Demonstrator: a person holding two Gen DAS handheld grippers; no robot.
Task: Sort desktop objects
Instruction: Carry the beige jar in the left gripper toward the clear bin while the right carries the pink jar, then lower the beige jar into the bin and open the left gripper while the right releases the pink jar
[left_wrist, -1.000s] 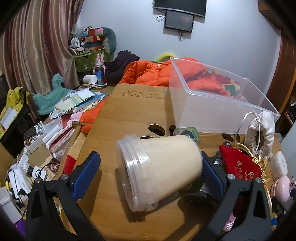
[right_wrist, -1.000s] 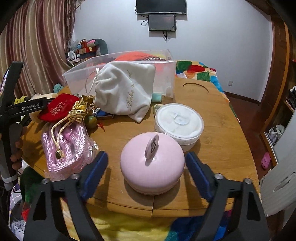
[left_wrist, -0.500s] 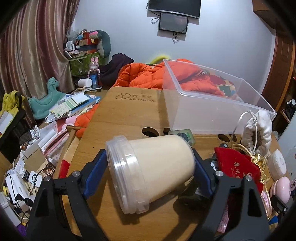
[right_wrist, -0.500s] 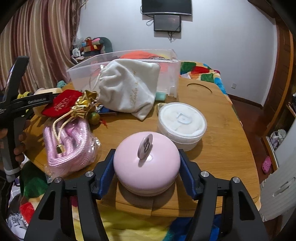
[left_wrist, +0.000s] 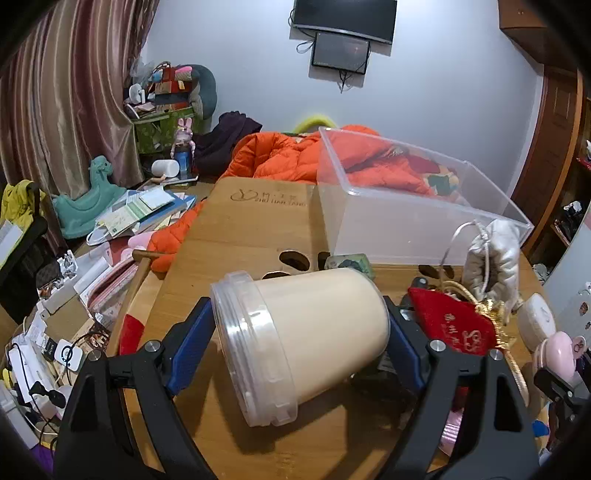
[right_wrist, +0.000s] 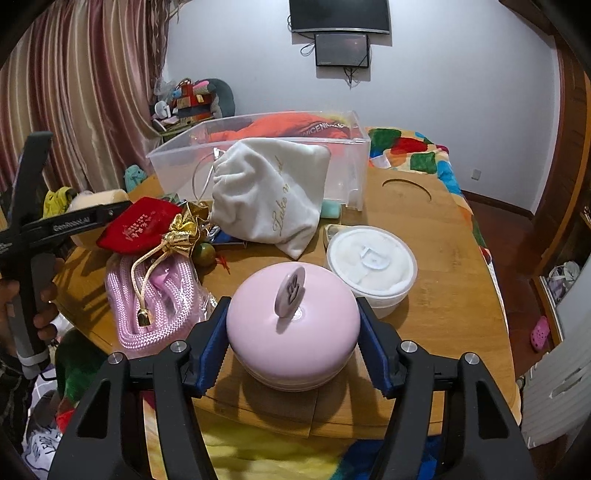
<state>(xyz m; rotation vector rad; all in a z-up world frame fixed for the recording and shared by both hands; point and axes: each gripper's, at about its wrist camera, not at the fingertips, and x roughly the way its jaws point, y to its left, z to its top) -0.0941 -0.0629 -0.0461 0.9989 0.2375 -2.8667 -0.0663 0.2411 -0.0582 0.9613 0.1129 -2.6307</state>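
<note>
Two tongs are engaged, each clamped on one item. The left tongs (left_wrist: 299, 343) grip a cream plastic jar (left_wrist: 306, 339), a tapered cylinder with a ribbed translucent screw lid, lying on its side on the wooden desk (left_wrist: 251, 229); blue pads touch lid and base. The right tongs (right_wrist: 293, 339) clamp a smooth pink domed box (right_wrist: 291, 325) with a flat oval knob, standing near the desk's front edge. Just beside it sits a round white lidded tub (right_wrist: 371, 264). Behind lie a soft white velvet pouch (right_wrist: 269, 192), a red velvet pouch (right_wrist: 142, 225) with gold ribbon, and a bagged pink braided rope (right_wrist: 155, 299). A clear rigid plastic bin (left_wrist: 413, 210) stands at the rear. A second ago both tongs stood apart, pads clear of the jar and the box; they have since closed.
</note>
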